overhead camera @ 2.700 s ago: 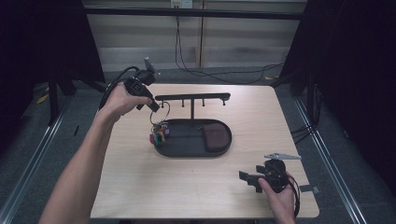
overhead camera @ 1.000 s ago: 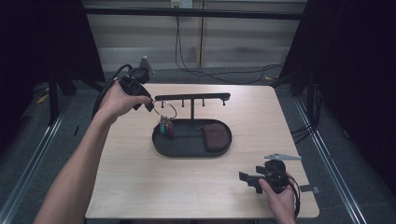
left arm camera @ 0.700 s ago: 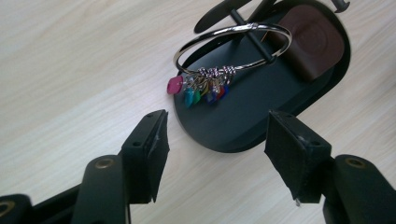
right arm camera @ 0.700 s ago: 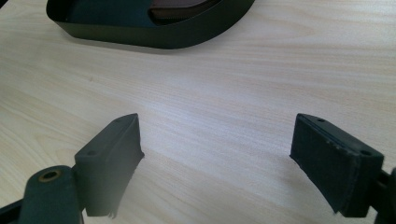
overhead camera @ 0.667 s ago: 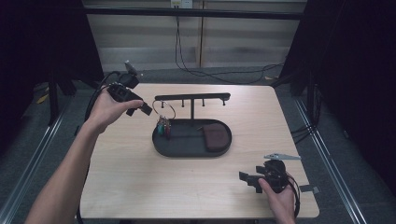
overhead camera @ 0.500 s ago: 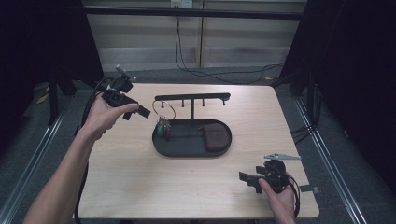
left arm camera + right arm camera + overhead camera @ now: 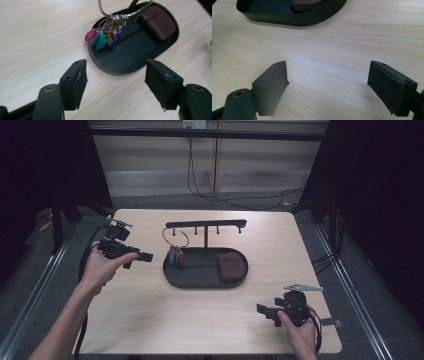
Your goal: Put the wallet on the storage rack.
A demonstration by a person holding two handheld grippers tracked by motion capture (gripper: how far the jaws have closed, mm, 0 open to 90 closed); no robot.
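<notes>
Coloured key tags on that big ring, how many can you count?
5 at least, on the key ring over the tray's left end: pink outermost, teal, green, red, blue. They overlap, so more, perhaps a yellow one, may be hidden.

High view overhead, gripper views low, close, sharing tray [image 7: 200,281]

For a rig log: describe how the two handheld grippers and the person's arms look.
Both the left gripper and right gripper are black, each with two flat, blocky jaws carrying dark pads and small screw holes. Each has a grey three-cornered plate on top and a trailing black cable. The forearms are bare, no sleeves visible.
</notes>
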